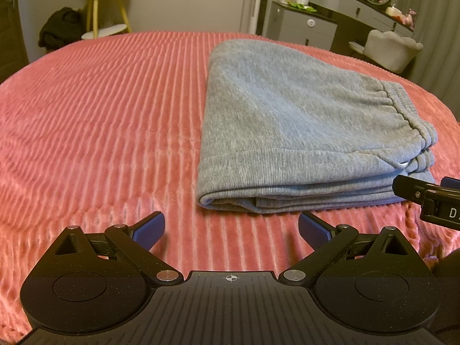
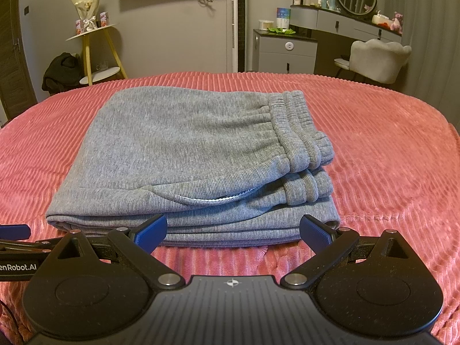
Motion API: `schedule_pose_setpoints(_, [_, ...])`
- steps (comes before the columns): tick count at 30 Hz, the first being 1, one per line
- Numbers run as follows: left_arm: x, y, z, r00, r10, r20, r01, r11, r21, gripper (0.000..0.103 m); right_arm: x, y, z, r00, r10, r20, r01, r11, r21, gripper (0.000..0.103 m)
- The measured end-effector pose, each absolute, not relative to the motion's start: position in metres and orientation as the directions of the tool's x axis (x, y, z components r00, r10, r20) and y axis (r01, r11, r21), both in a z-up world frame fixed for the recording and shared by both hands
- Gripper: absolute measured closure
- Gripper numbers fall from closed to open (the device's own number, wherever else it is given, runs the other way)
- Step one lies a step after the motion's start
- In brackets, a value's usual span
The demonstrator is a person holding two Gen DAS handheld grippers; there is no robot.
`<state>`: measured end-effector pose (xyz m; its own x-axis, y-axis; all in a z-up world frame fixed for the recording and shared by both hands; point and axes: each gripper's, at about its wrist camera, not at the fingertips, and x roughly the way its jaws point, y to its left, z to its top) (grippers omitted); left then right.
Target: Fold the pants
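The pants [image 2: 184,155] lie stacked in a compact folded bundle on the pink bedspread [image 2: 373,143], waistband on top, so folding looks finished. The right gripper [image 2: 233,230] and left gripper [image 1: 231,228] hover wide apart, empty, near its edge.

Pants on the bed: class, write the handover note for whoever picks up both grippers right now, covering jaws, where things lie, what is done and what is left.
Left gripper: jaws open, empty, hovering over the pink bedspread, left of the pants' near edge.
Right gripper: jaws open, empty, facing the near edge of the stack.
Pants: grey, folded into a compact layered stack on the bedspread, waistband on the right side, layers roughly aligned.
Done: folding looks complete; nothing is gripped.
Left: probably only tidying. A pocket opening gapes slightly at the front; check edges, then withdraw.
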<state>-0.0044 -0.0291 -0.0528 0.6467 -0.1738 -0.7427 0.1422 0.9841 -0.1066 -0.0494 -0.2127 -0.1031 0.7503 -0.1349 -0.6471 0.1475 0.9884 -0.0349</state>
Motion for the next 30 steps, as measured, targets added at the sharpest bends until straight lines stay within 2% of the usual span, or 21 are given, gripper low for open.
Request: schedule_pose_setpoints(30, [-0.0037,-0.0256,-0.0535,0.644,-0.189,-0.741,0.145,0.982,-0.124,0.001,-0.0494,-0.2123,-0.1033,0.75,-0.136,-0.647,0.148,0.988,-0.036,0.004])
